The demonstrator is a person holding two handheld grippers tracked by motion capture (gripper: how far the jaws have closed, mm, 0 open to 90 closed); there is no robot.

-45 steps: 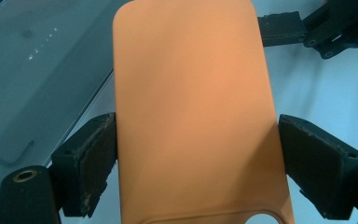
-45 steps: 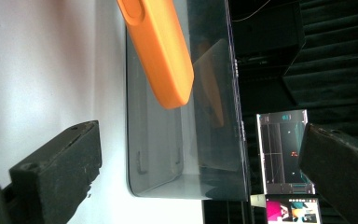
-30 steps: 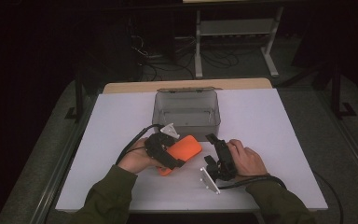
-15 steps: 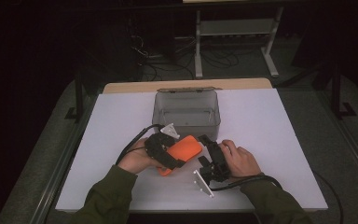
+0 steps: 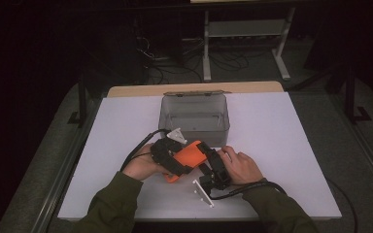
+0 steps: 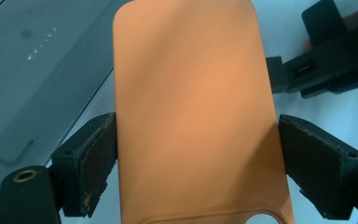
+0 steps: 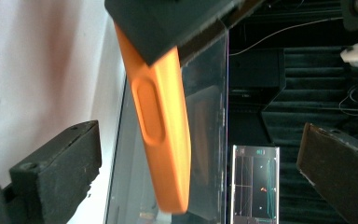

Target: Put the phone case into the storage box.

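The flat orange silicone phone case is hovering above the white table before the clear plastic box, in the high view. The left tongs are clamping its long edges. The right tongs are gaping around its thin edge, untouching.

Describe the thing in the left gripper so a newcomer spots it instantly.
On the white table, just in front of the clear plastic box, the left gripper clamps a flat orange phone case by its long edges. It is the one bright orange thing among black grippers.
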